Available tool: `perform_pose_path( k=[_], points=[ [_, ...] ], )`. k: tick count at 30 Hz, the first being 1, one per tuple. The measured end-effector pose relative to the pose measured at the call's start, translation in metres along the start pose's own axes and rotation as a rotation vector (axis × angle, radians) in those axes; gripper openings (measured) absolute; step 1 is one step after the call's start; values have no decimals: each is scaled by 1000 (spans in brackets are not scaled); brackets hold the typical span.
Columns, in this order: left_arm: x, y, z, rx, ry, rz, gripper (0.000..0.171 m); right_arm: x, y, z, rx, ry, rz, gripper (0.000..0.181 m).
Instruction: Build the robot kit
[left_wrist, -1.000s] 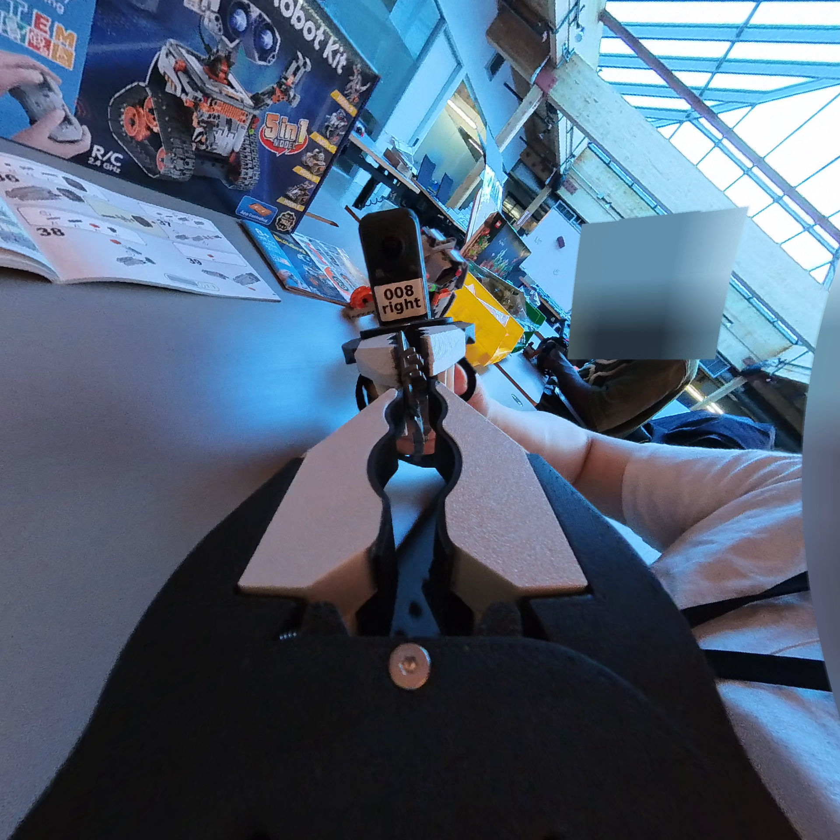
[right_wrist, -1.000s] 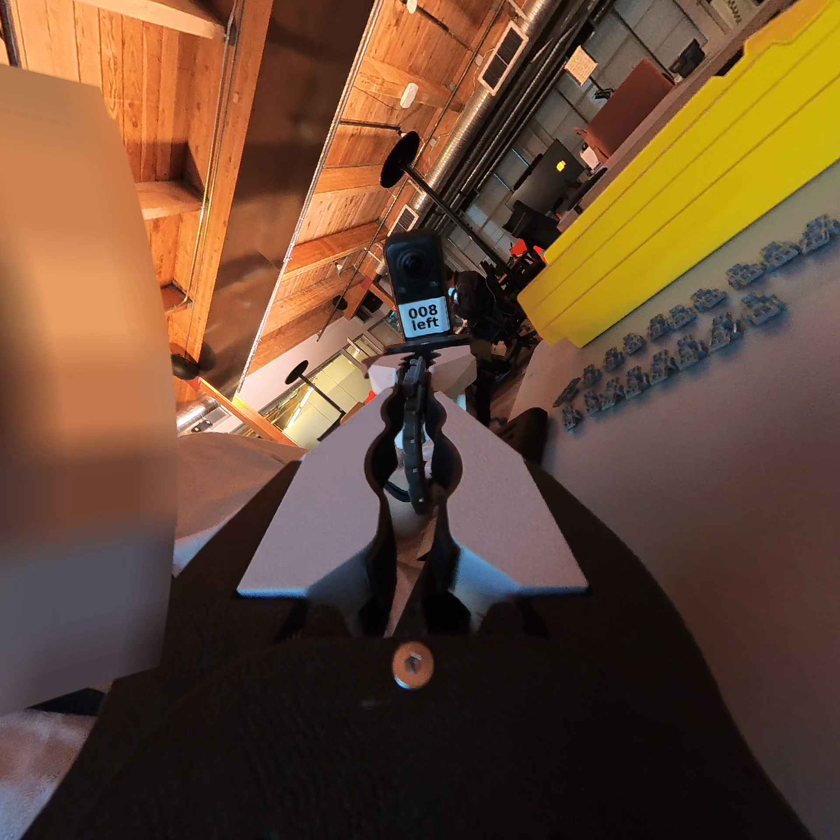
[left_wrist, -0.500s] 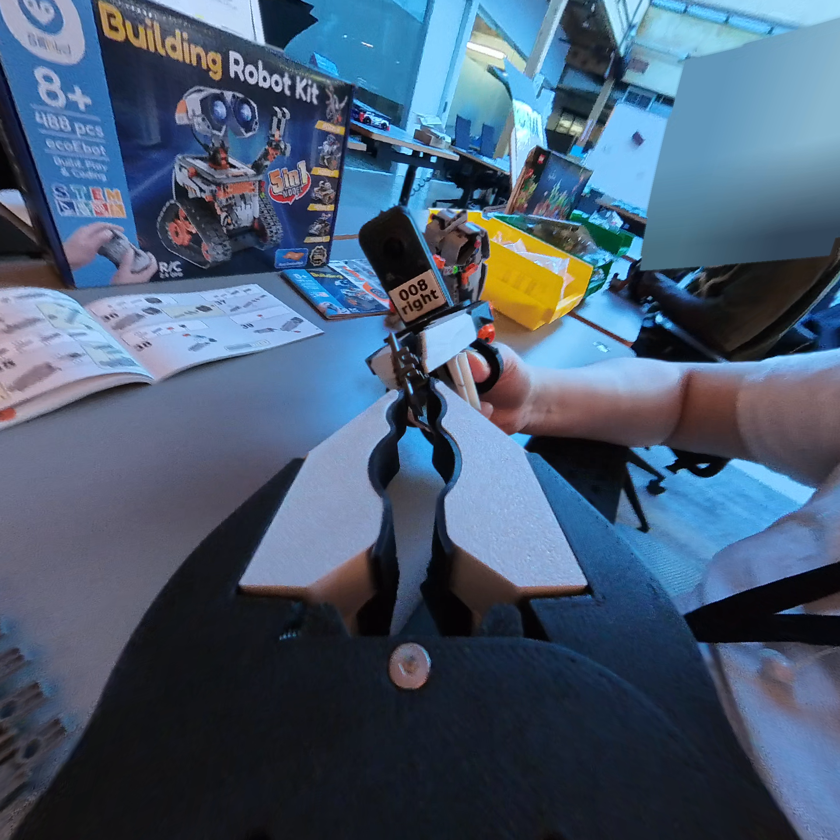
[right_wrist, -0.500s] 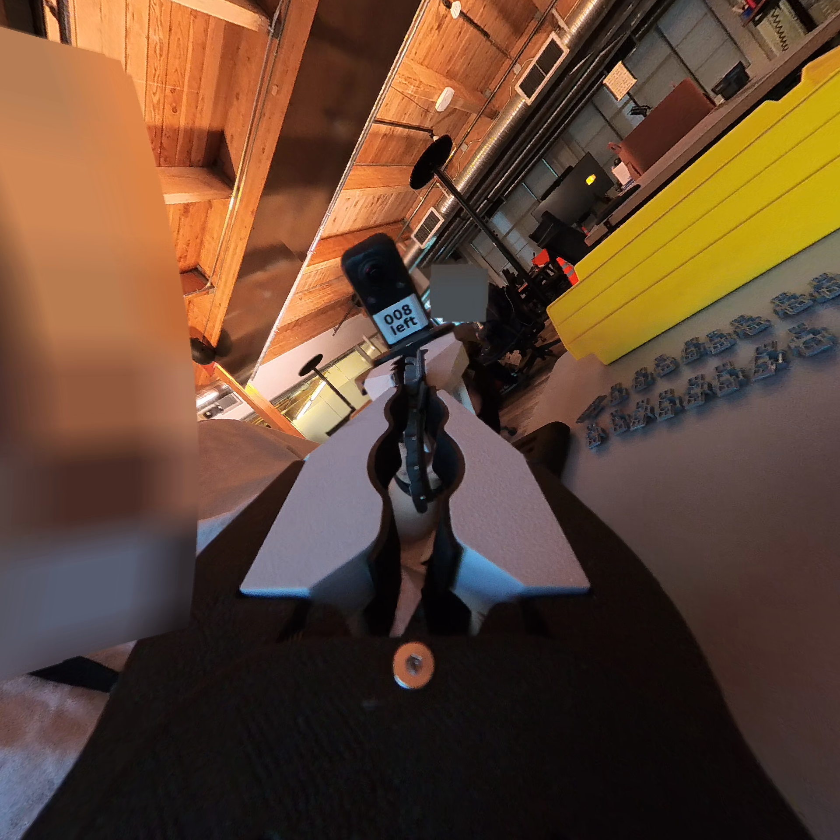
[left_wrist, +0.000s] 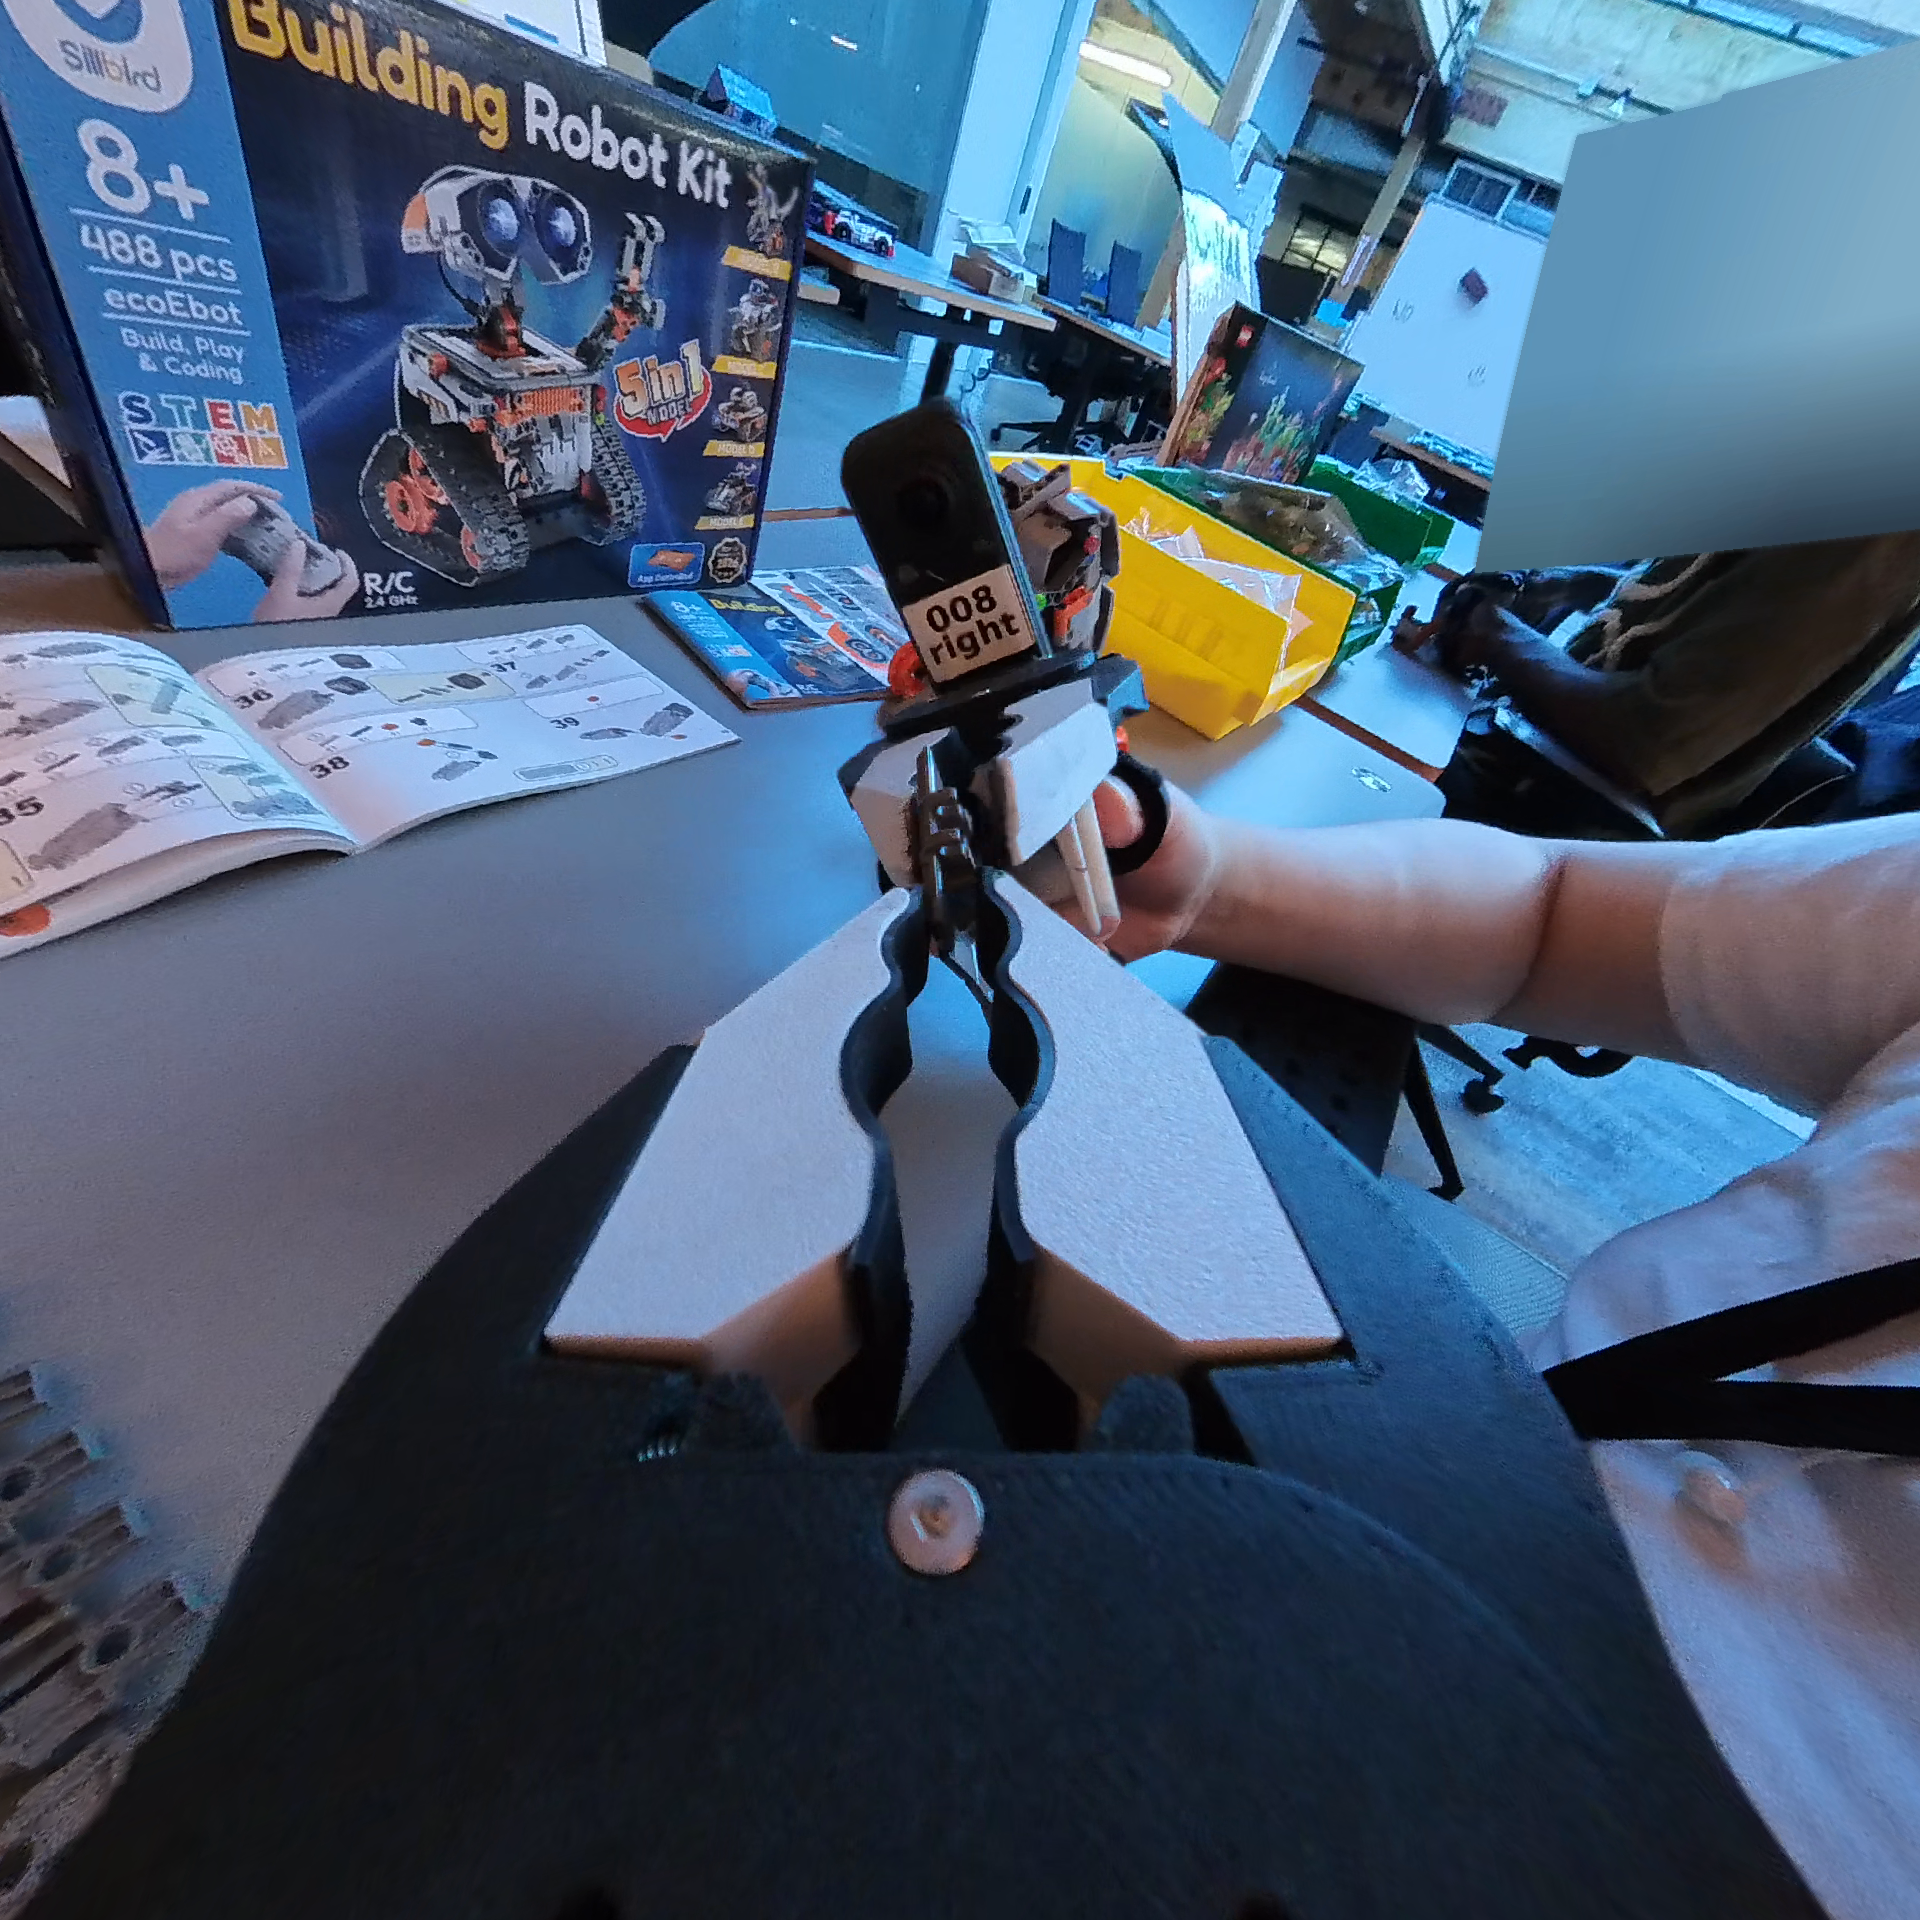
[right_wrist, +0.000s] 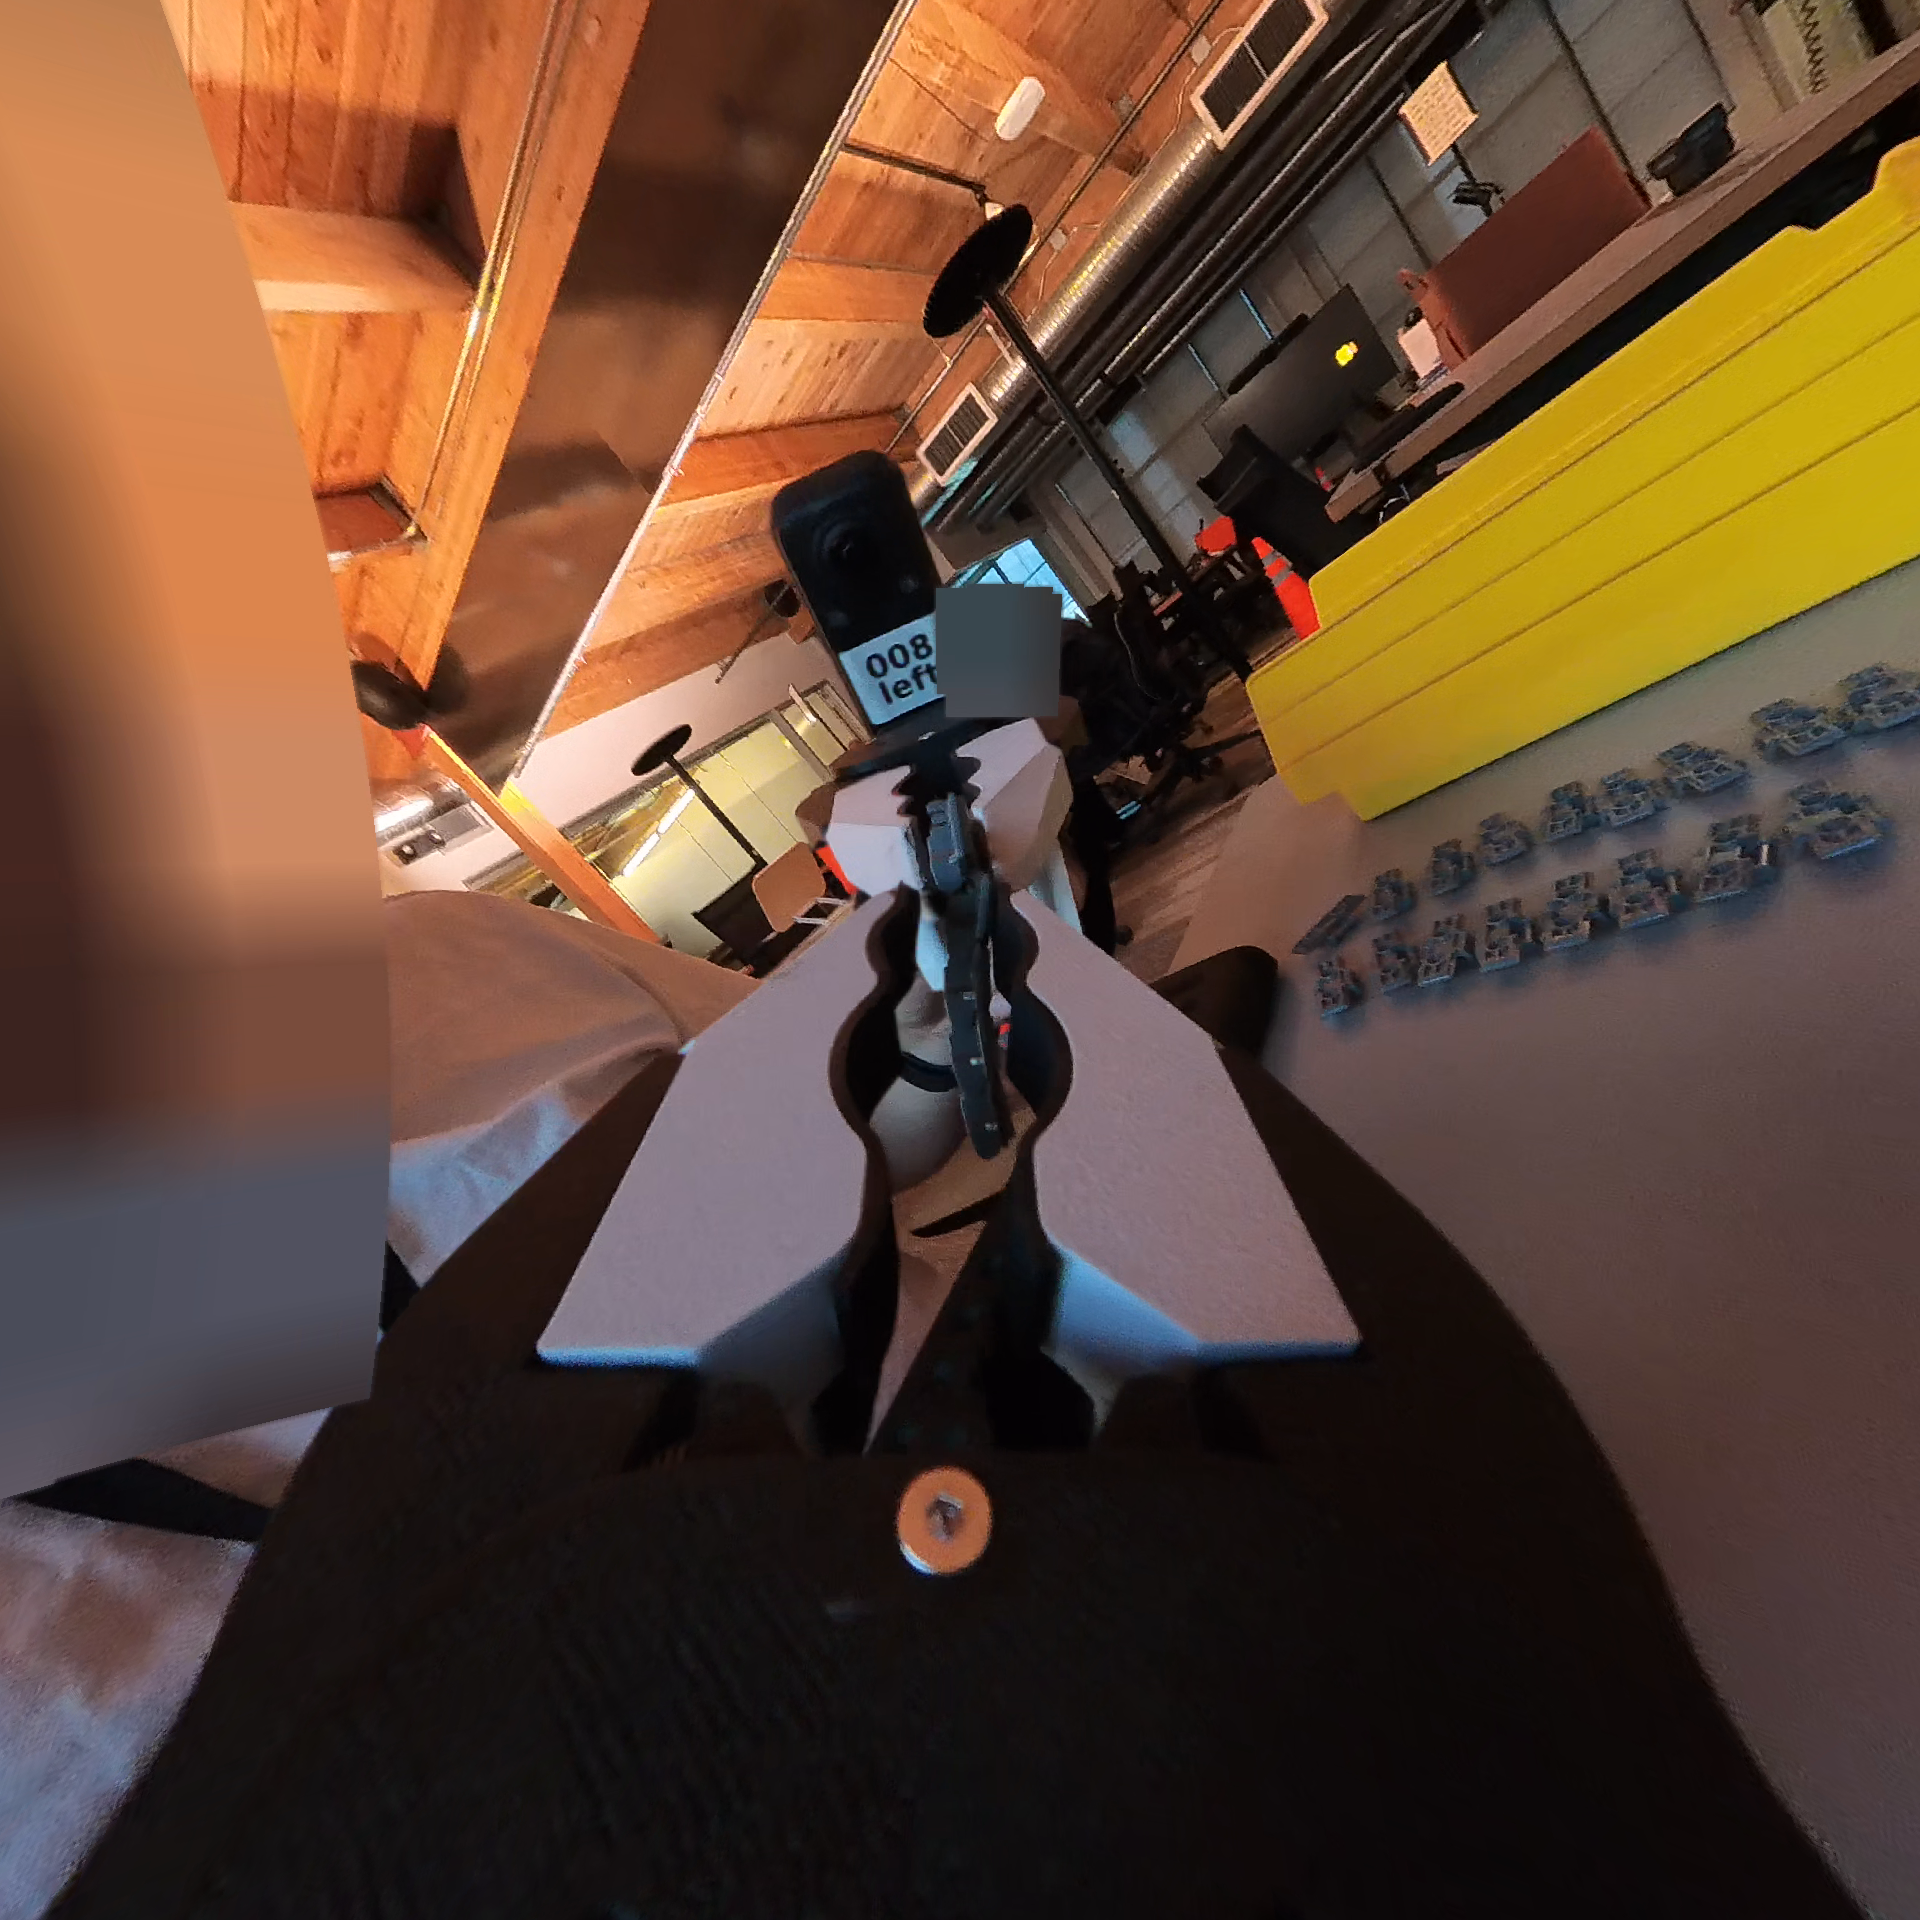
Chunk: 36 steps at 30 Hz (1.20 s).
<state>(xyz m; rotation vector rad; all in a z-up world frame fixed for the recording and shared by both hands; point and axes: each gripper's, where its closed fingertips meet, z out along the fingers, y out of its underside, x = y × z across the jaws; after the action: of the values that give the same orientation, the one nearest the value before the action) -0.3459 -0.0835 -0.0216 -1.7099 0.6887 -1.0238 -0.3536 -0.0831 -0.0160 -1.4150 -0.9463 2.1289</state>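
My left gripper (left_wrist: 951, 914) and my right gripper (right_wrist: 956, 920) point at each other, tip to tip, above a grey table (left_wrist: 312, 1039). Both are shut on one short dark chain of toy track links (left_wrist: 943, 883). In the right wrist view the chain (right_wrist: 971, 1039) runs back between my right fingers. The right gripper (left_wrist: 945, 831) shows in the left wrist view, held by a hand (left_wrist: 1153, 862). The left gripper (right_wrist: 940, 821) shows in the right wrist view.
A robot kit box (left_wrist: 416, 343) stands at the back. An open instruction booklet (left_wrist: 312, 727), a small booklet (left_wrist: 790, 644), a partly built model (left_wrist: 1060, 551) and a yellow bin (left_wrist: 1195, 613) are nearby. Rows of loose track links (right_wrist: 1610, 862) lie on the table. A person (left_wrist: 1714, 675) sits at the right. The tips of both grippers are at nearly the same place.
Both grippers have rolled and tilted together, so the left wrist view now sees the table level. Both stay shut on the chain, tip to tip.
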Motion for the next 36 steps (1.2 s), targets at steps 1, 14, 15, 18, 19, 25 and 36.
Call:
perform_pose_path(
  k=[1,14,15,18,19,25,36],
  points=[
    [-1,0,0,-5,-3,-1,6,0,-1,0,8,-6,23,13],
    [5,6,2,-115,-24,104,6,0,3,-2,-31,-46,113,11],
    [5,7,2,-126,-33,119,6,0,3,-2,-28,-54,129,12],
    [5,9,3,-159,-54,153,6,0,4,-2,-31,-65,155,10],
    [5,10,3,-171,-62,164,7,0,4,-3,-34,-65,160,10],
    [6,10,4,-193,-83,200,6,-2,5,-3,-35,-82,152,9],
    [7,9,4,-228,-129,256,6,-3,4,-3,3,-113,193,8]
  ],
)
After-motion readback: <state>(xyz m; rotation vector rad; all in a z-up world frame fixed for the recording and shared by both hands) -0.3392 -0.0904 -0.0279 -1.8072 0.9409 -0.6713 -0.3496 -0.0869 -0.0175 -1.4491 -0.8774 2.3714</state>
